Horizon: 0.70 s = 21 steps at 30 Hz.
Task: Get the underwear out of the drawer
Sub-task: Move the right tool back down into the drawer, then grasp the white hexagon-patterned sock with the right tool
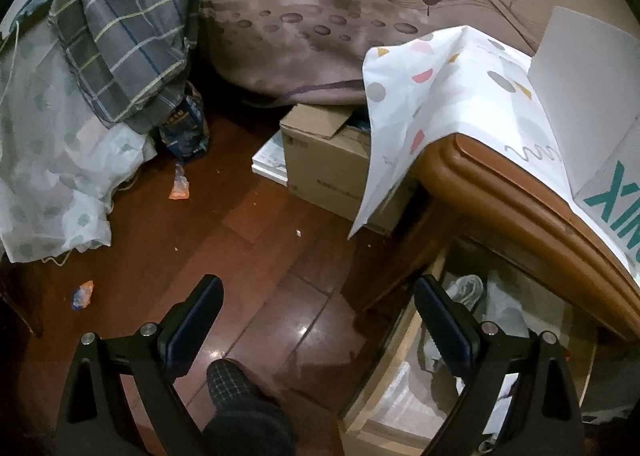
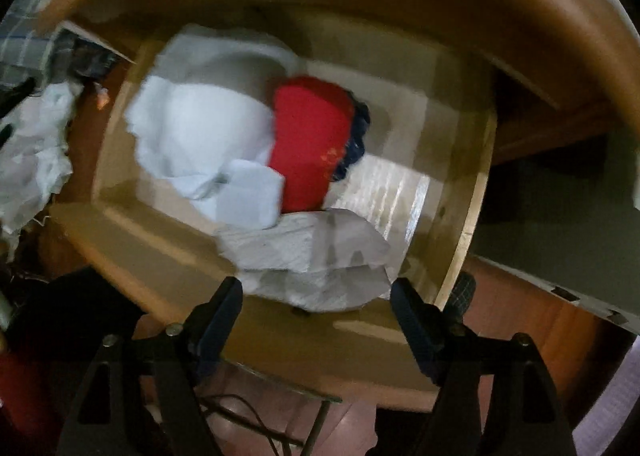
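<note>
Right gripper [image 2: 316, 302] spread above the drawer [image 2: 472, 191] (red underwear [image 2: 308, 143] inside); left gripper [image 1: 318, 302] spread.

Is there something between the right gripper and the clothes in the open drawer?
Nothing visible. The right gripper points down into the drawer with its jaws open and empty. The white folded cloth lies uncovered just beyond its fingertips; the red garment lies farther in. The picture is blurred.

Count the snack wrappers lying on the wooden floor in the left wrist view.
2. One orange wrapper lies near the blue bag by the bedding; another wrapper lies nearer the camera, left of the left gripper. Others may be hidden under the bedding.
</note>
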Each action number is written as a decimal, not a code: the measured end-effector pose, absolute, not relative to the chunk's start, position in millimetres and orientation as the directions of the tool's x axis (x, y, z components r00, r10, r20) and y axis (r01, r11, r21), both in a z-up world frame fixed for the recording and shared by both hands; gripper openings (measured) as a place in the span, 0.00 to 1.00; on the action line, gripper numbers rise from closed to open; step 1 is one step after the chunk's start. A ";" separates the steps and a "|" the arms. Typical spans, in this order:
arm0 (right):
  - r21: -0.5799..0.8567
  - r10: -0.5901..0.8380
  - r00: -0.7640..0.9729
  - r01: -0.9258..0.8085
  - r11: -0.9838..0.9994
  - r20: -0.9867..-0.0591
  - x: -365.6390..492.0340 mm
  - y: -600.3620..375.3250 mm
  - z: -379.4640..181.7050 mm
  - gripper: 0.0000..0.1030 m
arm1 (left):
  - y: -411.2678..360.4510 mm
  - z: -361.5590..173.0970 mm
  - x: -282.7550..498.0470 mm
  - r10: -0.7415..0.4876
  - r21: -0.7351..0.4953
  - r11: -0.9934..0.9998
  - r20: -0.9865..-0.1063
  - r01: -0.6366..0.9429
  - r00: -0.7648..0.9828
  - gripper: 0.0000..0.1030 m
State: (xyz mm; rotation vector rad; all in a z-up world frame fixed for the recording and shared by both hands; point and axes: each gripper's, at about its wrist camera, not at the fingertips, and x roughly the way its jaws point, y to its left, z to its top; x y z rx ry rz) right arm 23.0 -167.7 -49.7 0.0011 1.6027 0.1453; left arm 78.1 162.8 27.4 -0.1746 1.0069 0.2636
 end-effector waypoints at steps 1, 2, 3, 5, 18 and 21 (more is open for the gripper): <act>0.097 0.092 -0.060 -0.086 0.992 -0.994 26.4 -168.5 -58.2 0.79 | 161.6 27.3 77.6 0.127 -0.032 0.956 -0.852 -0.291 0.508 0.92; 0.100 0.095 -0.074 -0.078 0.992 -0.993 29.3 -169.1 -64.6 0.79 | 160.2 27.3 77.4 0.116 -0.038 0.958 -0.854 -0.283 0.508 0.92; 0.113 0.106 -0.095 -0.068 0.991 -0.990 32.7 -169.6 -71.7 0.79 | 158.0 27.1 77.7 0.106 -0.041 0.962 -0.855 -0.270 0.508 0.92; 0.147 0.139 -0.153 -0.041 0.988 -0.978 37.7 -168.8 -89.4 0.80 | 153.7 26.8 78.8 0.107 -0.033 0.965 -0.856 -0.260 0.506 0.92; 0.165 0.120 -0.344 -0.104 0.981 -0.931 61.4 -149.3 -149.5 0.90 | 143.9 22.8 80.9 0.074 -0.049 0.972 -0.865 -0.231 0.495 0.92; 0.133 0.072 -0.353 -0.153 0.979 -0.933 62.3 -141.6 -156.0 0.90 | 145.4 22.3 80.9 0.072 -0.052 0.971 -0.867 -0.234 0.492 0.92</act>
